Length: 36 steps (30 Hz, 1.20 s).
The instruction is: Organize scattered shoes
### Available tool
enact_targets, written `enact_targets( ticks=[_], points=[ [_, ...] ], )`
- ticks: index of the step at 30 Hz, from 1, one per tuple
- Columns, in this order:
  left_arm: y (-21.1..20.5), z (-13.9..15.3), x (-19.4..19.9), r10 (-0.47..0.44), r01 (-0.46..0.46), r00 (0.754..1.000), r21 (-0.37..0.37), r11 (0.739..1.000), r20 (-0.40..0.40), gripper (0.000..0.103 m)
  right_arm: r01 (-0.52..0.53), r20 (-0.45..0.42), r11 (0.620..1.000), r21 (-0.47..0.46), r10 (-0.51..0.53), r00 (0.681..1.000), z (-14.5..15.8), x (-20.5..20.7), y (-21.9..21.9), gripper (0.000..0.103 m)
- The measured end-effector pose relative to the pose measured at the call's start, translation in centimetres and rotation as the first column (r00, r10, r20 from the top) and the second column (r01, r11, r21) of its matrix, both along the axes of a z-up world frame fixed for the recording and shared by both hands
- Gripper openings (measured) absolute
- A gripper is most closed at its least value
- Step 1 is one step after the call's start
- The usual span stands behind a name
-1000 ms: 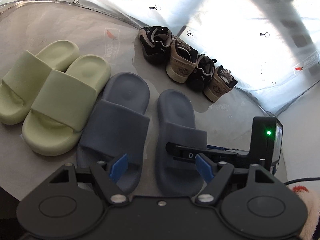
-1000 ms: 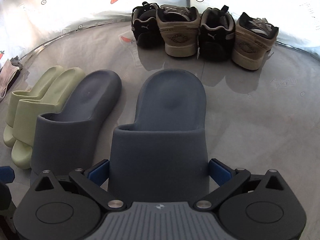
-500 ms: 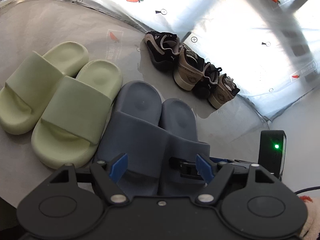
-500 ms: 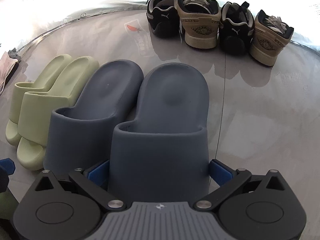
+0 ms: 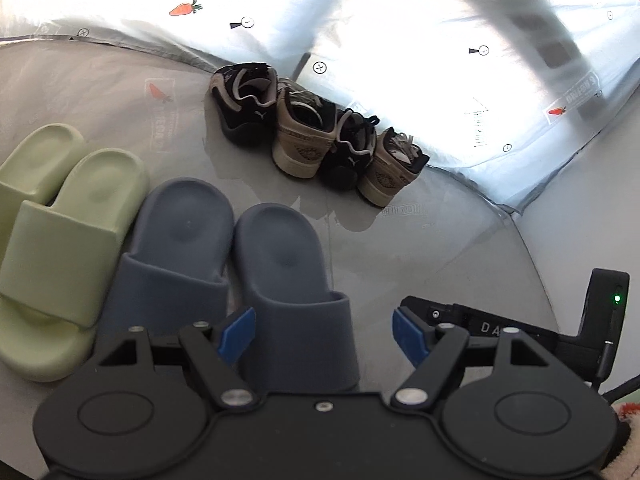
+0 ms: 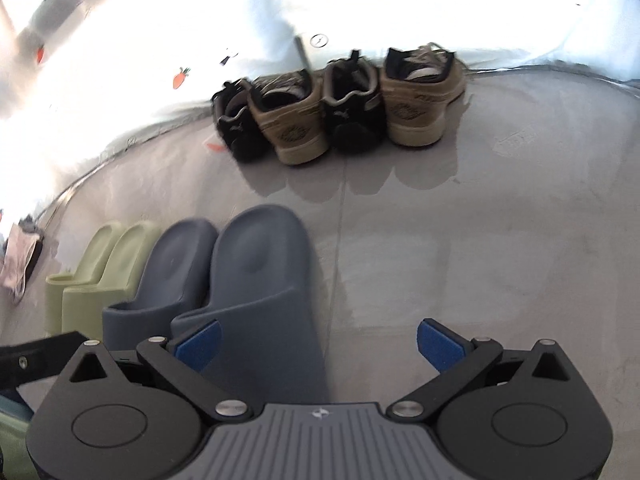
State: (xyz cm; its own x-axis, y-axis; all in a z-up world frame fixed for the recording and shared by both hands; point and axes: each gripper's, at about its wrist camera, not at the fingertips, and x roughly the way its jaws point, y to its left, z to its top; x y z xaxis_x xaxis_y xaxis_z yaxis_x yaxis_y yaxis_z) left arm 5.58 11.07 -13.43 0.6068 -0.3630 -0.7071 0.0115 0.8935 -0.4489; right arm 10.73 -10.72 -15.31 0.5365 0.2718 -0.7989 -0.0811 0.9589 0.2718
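Lying side by side on the floor [image 5: 460, 248], toes toward the wall, the blue slides [image 5: 240, 256] are being kept as a matched pair just beside the green slides [image 5: 60, 216], while the black and tan sneakers [image 5: 316, 136] are being kept in a row against the sheeted wall. Both grippers are being held tilted downward over the floor; the left gripper [image 5: 324, 330] is being carried with jaws wide and empty above the right blue slide's strap, and the right gripper [image 6: 318, 342] is being held likewise wide, gripping nothing.
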Motion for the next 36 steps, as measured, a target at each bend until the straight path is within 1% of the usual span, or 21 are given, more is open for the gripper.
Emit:
enact_targets(
  ticks=[3,8,10,12,14,16,18,19,21,22,24,26,28,30,32,35,36],
  points=[
    [-3.6,0.3,2.0,-0.014,0.013,0.999,0.037,0.999,0.034,0.076,0.028,0.008,1.0,0.0,-0.028,1.0,-0.1,0.7,-3.6,0.103],
    [-8.6,0.4,6.3,-0.021,0.021,0.997,0.009,1.0,0.071,0.075,0.052,0.007,0.997,0.052,-0.052,0.999,-0.5,1.5,-9.6,0.103],
    [-11.1,0.4,8.9,-0.02,0.019,0.997,0.016,1.0,0.077,0.074,0.059,0.006,0.997,0.058,-0.06,0.998,-0.6,2.0,-12.2,0.103],
    [-12.8,0.1,11.5,-0.01,0.01,0.998,0.013,1.0,0.058,0.07,0.069,0.01,0.995,0.069,-0.07,0.998,-0.6,2.2,-14.3,0.103],
    [-13.9,-0.3,14.4,0.0,0.001,1.0,-0.014,1.0,0.025,0.056,0.079,0.01,0.993,0.086,-0.08,0.997,-0.9,2.2,-16.2,0.102],
    [-14.6,-0.7,17.0,0.035,-0.035,0.999,-0.03,0.999,-0.002,0.055,0.1,0.004,0.99,0.101,-0.101,0.995,-1.2,2.4,-17.9,0.102],
    [-14.9,-1.2,19.7,0.075,-0.077,0.997,-0.049,0.996,-0.037,0.046,0.129,-0.003,0.985,0.113,-0.13,0.992,-1.5,2.6,-19.5,0.101],
    [-15.0,-1.5,21.4,0.098,-0.102,0.993,-0.066,0.993,-0.065,0.043,0.15,-0.009,0.981,0.123,-0.151,0.989,-1.7,2.8,-20.2,0.101],
    [-15.0,-1.9,24.0,0.129,-0.139,0.986,-0.098,0.985,-0.104,0.043,0.194,-0.022,0.97,0.144,-0.193,0.981,-2.2,3.2,-21.6,0.101],
    [-15.2,-2.2,25.5,0.147,-0.16,0.981,-0.098,0.982,-0.123,0.043,0.209,-0.027,0.966,0.152,-0.207,0.978,-2.4,3.5,-22.1,0.101],
    [-15.5,-2.5,27.4,0.165,-0.177,0.977,-0.08,0.981,-0.138,0.043,0.244,-0.033,0.956,0.163,-0.242,0.97,-2.9,4.4,-23.1,0.101],
    [-16.1,-3.2,29.8,0.184,-0.191,0.968,-0.026,0.981,-0.171,0.043,0.261,-0.023,0.952,0.161,-0.261,0.965,-2.9,5.4,-23.6,0.101],
    [-16.3,-4.0,31.1,0.2,-0.203,0.959,0.002,0.979,-0.203,0.043,0.268,-0.011,0.951,0.153,-0.269,0.963,-2.8,6.3,-23.9,0.101],
    [-16.5,-5.3,32.4,0.223,-0.226,0.942,0.019,0.974,-0.25,0.044,0.272,-0.004,0.952,0.139,-0.274,0.962,-2.8,7.0,-23.9,0.101],
    [-16.9,-5.1,32.9,0.234,-0.231,0.941,0.043,0.972,-0.244,0.046,0.275,-0.004,0.953,0.125,-0.277,0.961,-2.7,7.4,-23.9,0.101],
    [-17.9,-4.9,33.5,0.226,-0.203,0.942,0.116,0.972,-0.249,0.047,0.265,-0.015,0.958,0.113,-0.265,0.964,-3.1,7.4,-23.4,0.101],
    [-18.1,-4.9,33.5,0.219,-0.192,0.942,0.127,0.973,-0.254,0.047,0.26,-0.023,0.959,0.112,-0.259,0.966,-3.2,7.5,-23.2,0.101]
  ],
)
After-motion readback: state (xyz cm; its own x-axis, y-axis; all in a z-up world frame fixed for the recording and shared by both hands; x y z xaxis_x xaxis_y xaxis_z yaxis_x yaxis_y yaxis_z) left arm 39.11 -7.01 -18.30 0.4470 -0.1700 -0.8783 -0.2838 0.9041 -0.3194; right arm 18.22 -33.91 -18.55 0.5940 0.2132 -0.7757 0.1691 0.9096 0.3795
